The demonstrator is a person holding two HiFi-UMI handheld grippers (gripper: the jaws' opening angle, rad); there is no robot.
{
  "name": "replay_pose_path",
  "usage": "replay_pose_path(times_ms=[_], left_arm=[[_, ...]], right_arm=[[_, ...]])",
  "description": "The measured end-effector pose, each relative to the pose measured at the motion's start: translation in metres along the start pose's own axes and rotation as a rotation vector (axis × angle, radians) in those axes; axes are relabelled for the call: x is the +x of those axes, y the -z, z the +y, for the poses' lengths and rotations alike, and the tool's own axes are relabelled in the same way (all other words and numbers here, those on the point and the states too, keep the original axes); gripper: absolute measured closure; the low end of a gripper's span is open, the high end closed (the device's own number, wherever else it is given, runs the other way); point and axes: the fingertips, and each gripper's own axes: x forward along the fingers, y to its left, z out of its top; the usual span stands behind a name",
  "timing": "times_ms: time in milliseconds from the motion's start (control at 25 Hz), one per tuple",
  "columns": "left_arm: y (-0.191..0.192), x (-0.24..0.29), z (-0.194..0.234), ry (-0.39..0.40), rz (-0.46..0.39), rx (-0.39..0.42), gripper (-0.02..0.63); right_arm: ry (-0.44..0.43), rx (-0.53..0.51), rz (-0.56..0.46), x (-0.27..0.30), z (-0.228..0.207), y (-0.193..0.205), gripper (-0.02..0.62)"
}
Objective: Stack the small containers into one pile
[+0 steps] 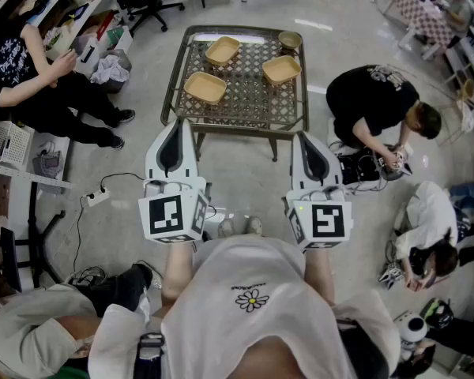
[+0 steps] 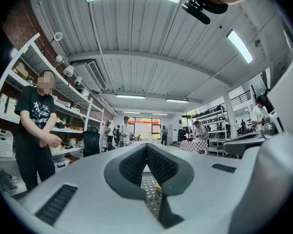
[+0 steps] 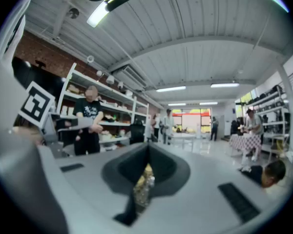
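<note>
Tan square containers (image 1: 205, 87) look light and stiff; pinch each six-o'clock rim. Left tool (image 1: 178, 123) and right tool (image 1: 303, 136) are pressed together, empty.

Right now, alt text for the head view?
White left gripper and right gripper, both shut and empty, point at a low metal lattice table holding three unstacked tan square containers and one small round olive bowl. People sit or crouch nearby.

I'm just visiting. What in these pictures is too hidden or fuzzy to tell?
- Left gripper view: the left gripper blocks the table with its own body; only a sliver of lattice shows.
- Right gripper view: the right gripper blocks it too, and the sliver there is blurred.
- Head view: the round bowl is too small to tell its contents.
</note>
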Motion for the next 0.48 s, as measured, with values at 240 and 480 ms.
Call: replay_pose_path(times_ms=[240,480], left_arm=[[0.007,0.003,-0.005,-0.003,0.007,-0.004,0.581],[0.009,-0.002,0.0,-0.024,0.012,0.0,0.581]], right_arm=[[-0.02,0.009,0.004,0.003,-0.001,0.008,0.565],[-0.061,0.026,0.007,0.004,0.009,0.012,0.565]])
